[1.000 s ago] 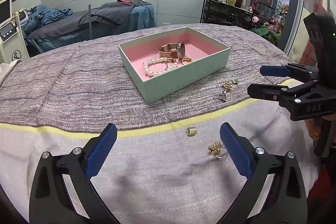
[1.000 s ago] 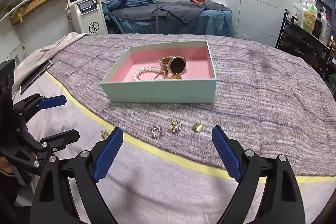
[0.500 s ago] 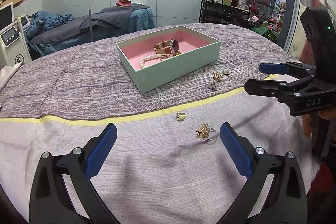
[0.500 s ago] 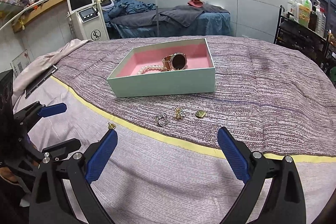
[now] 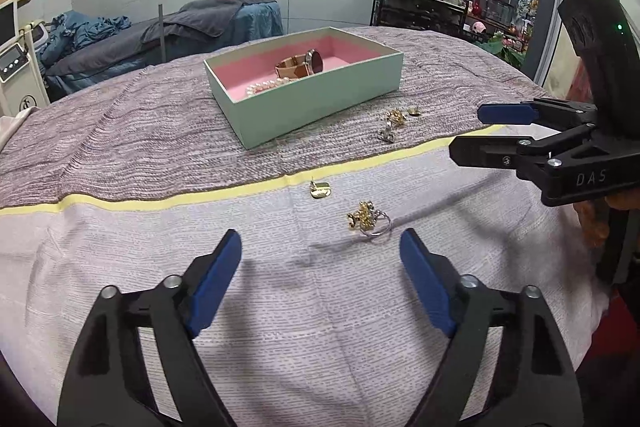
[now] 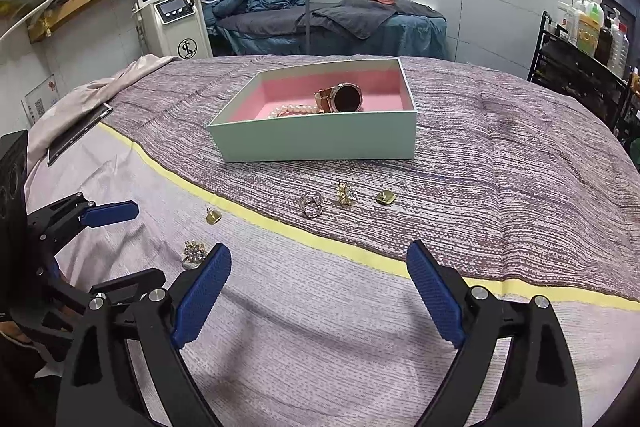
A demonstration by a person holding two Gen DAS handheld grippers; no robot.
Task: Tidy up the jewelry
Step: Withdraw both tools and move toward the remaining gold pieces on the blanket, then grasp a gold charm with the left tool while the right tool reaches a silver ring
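A mint box (image 5: 320, 103) (image 6: 320, 143) with pink lining holds a rose-gold watch (image 5: 300, 65) (image 6: 340, 99) and a pearl bracelet (image 5: 264, 87) (image 6: 292, 111). Loose on the cloth near me lie a gold cluster ring (image 5: 366, 221) (image 6: 194, 251) and a small gold earring (image 5: 320, 190) (image 6: 213, 215). Closer to the box lie a silver ring (image 6: 311, 205) (image 5: 386, 134), a gold cluster (image 6: 346, 193) (image 5: 395, 115) and a gold stud (image 6: 386, 197) (image 5: 413, 111). My left gripper (image 5: 320, 267) is open and empty, just short of the cluster ring. My right gripper (image 6: 320, 283) is open and empty.
The bed's cloth is purple at the far side and pale at the near side, split by a yellow stripe (image 5: 200, 197) (image 6: 360, 255). A tablet (image 6: 78, 131) lies at the left edge. A massage bed (image 6: 320, 23), a machine (image 6: 168, 15) and a bottle rack (image 5: 424, 7) stand behind.
Both grippers have pulled back and lowered, so the box and jewelry look farther away. Both stay open and empty. The jewelry has not moved.
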